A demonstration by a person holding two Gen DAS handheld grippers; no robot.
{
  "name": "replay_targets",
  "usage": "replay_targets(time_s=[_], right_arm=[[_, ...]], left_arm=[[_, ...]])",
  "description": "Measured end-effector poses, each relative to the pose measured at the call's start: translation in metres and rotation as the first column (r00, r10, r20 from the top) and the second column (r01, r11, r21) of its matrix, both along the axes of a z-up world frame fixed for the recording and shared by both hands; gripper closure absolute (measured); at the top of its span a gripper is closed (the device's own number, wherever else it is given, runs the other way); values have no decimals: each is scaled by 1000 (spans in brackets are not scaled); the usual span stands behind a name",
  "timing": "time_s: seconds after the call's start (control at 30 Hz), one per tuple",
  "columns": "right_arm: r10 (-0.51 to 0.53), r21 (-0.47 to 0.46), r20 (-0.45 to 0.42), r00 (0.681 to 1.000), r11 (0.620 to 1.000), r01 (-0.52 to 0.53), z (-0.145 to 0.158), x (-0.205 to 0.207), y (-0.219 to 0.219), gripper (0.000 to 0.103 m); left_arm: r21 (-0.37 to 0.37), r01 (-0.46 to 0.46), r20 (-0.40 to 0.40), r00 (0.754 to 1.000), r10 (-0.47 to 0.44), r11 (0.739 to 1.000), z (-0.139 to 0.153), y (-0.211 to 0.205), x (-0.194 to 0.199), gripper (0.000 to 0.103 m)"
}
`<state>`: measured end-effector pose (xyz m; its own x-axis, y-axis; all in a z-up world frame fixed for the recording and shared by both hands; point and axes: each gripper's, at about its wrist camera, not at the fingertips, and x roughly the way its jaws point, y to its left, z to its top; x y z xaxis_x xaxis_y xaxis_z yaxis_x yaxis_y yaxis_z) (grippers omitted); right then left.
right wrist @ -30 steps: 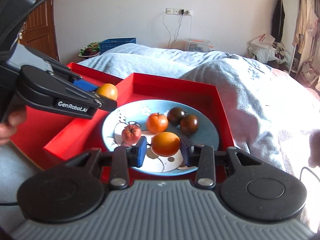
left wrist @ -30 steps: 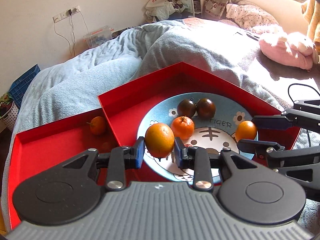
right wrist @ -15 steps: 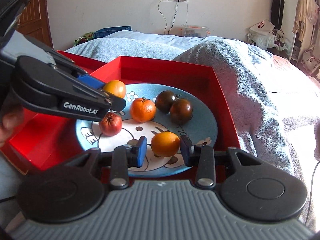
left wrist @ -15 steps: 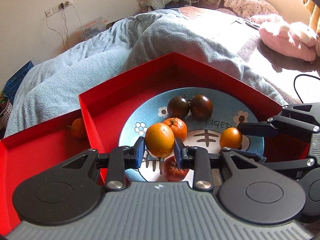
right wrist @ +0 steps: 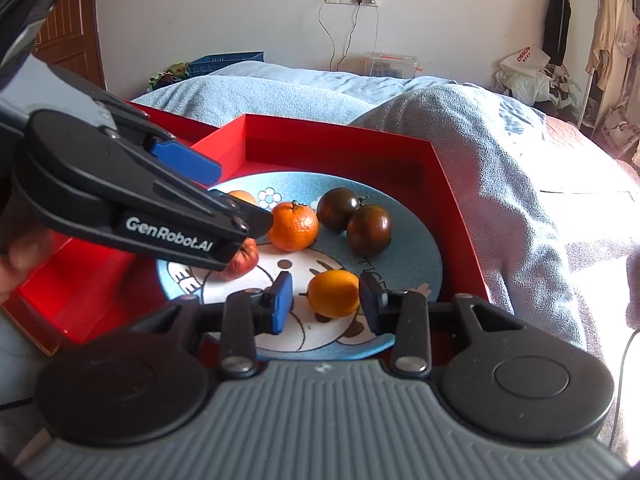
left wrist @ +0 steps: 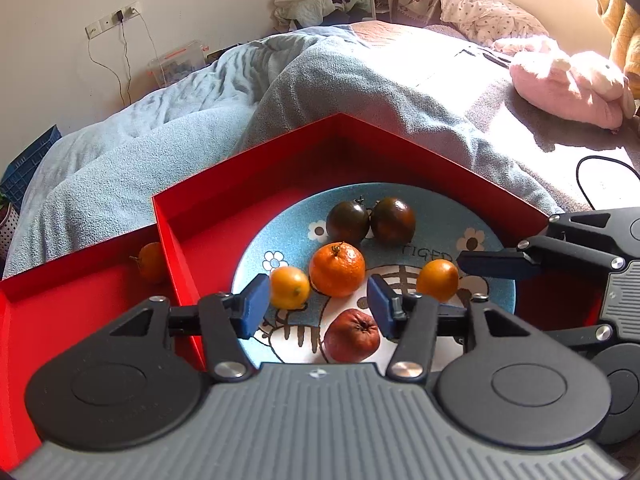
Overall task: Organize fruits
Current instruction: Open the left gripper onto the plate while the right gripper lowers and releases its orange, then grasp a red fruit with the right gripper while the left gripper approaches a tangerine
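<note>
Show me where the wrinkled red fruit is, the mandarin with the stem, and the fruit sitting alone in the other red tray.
wrinkled red fruit [left wrist: 352, 335], left wrist view, middle of its skin.
mandarin with the stem [left wrist: 337, 269], left wrist view, centre of its peel.
lone orange fruit [left wrist: 151, 261], left wrist view, its visible left half behind the tray wall.

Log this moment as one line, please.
left claw: open, yellow-orange fruit on blue cartoon plate | right claw: open around second orange fruit | plate in red tray
</note>
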<state>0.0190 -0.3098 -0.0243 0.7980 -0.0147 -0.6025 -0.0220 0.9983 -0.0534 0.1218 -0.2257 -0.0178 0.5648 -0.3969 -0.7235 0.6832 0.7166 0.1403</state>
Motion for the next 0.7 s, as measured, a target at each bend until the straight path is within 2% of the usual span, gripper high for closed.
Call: replay_targets(time_s=[0.13,0.3,0.47,0.6,0.7], right_arm=[[12,-5,12,1000,1000,-12,8,-1,5,63],[65,-23,34,997,998,-65,27,3,17,63],[183,-50,64,981,982,-180,53,22,43,63],[310,-115,42,950,946,-303,66,49,74,63],[406,-165,-11,914,900,-402,64,73,100,63]], left_arm=[[-27,-12,-4,1000,12,1000,9,11,1,43],[-64,-55,36,998,57,996,32,49,11,43],[-34,-149,78,985,151,988,42,97,40,43],[15,-219,88,972,217,976,37,128,65,43],[12,-248,77,966,247,969,34,147,78,43]])
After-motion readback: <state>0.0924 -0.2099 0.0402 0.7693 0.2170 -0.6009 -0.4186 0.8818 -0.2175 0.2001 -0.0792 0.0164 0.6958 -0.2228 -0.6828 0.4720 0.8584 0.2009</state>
